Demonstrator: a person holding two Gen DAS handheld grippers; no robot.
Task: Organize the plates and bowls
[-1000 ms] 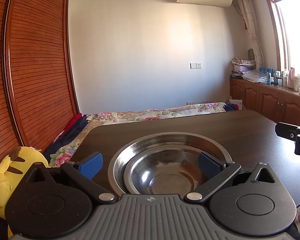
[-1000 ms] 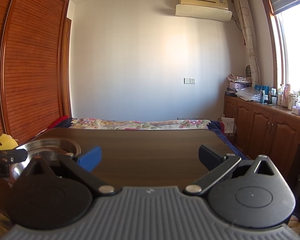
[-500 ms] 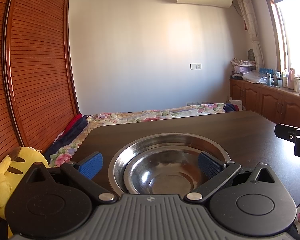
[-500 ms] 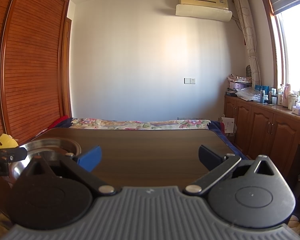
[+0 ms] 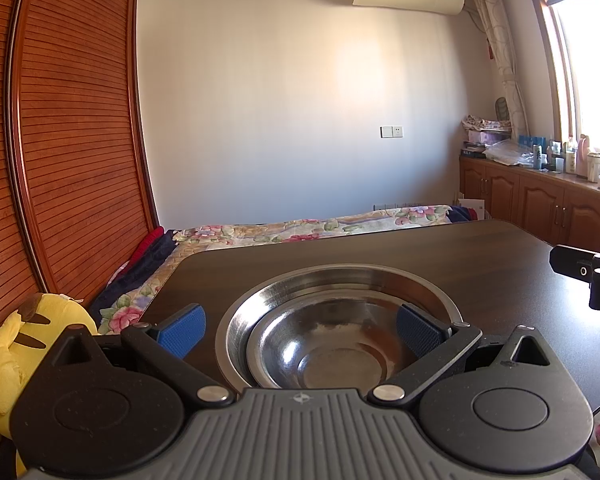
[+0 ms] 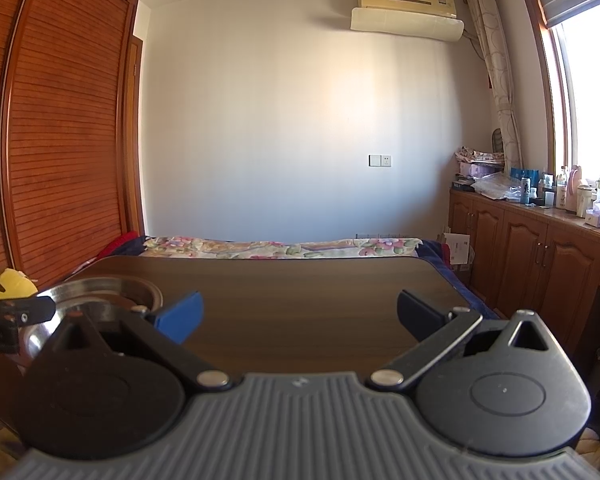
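Note:
A small steel bowl (image 5: 332,354) sits nested inside a larger steel bowl (image 5: 340,284) on the dark wooden table (image 5: 440,256). My left gripper (image 5: 300,326) is open and empty, its fingers spread just above the near rims of the bowls. In the right wrist view the stacked bowls (image 6: 104,292) lie at the far left, partly hidden by the left gripper's finger. My right gripper (image 6: 300,314) is open and empty above the bare table (image 6: 300,292), well to the right of the bowls.
A yellow plush toy (image 5: 24,340) sits off the table's left edge. A bed with a floral cover (image 5: 300,228) lies beyond the table. Wooden cabinets (image 6: 540,264) with bottles stand at the right, a slatted wardrobe (image 5: 60,160) at the left.

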